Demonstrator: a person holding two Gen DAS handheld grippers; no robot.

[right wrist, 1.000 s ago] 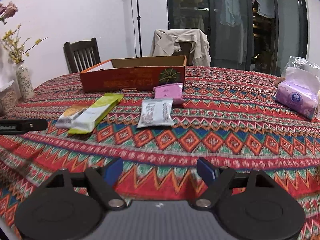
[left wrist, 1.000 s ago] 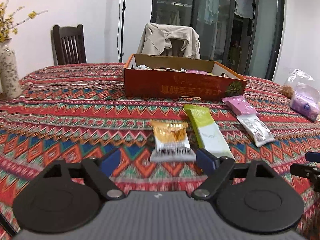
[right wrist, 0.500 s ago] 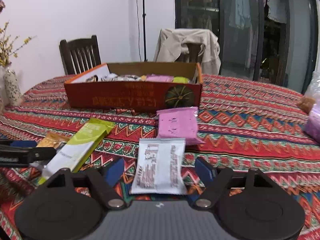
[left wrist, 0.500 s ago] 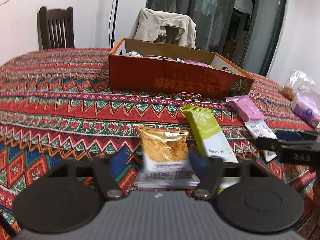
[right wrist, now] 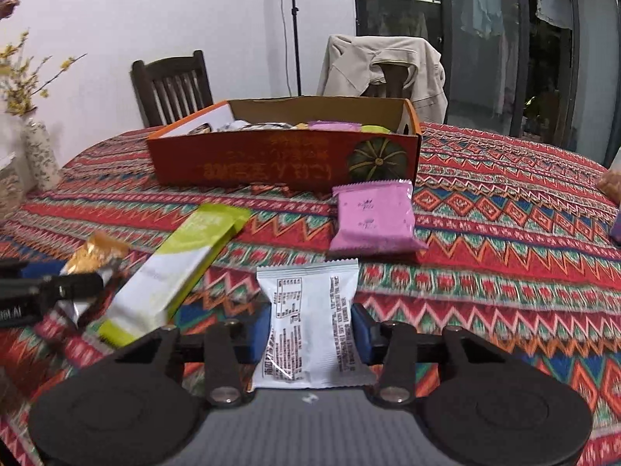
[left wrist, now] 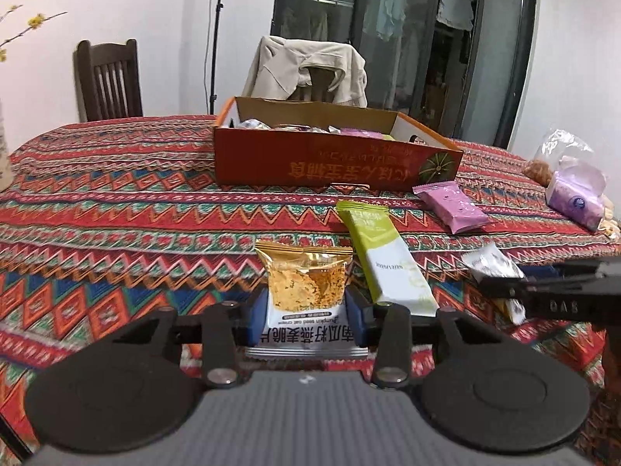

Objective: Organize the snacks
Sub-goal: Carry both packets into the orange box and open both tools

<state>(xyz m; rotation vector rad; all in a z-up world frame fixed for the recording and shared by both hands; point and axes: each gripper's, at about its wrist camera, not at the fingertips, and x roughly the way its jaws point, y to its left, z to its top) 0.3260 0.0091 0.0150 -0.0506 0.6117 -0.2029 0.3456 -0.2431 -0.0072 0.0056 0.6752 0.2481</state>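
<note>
My left gripper [left wrist: 306, 320] is shut on a gold and white snack pack [left wrist: 306, 295], its blue pads against both sides of the pack. My right gripper [right wrist: 310, 332] is shut on a white snack pack [right wrist: 308, 318] in the same way. A green and white bar [left wrist: 384, 256] lies between them on the cloth; it also shows in the right wrist view [right wrist: 174, 275]. A pink pack [right wrist: 372, 219] lies in front of the orange cardboard box [right wrist: 287, 163], which holds several snacks. The box also shows in the left wrist view [left wrist: 333, 163].
The table has a red patterned cloth [left wrist: 116, 202]. A purple tissue pack [left wrist: 574, 202] and a clear bag lie at the right. A vase [right wrist: 39, 151] stands at the left. Two chairs stand behind the table, one draped with a beige jacket [left wrist: 306, 70].
Both grippers moved forward over the table and closed, the left on the gold pack, the right on the white pack. Both were open and empty a second ago.
</note>
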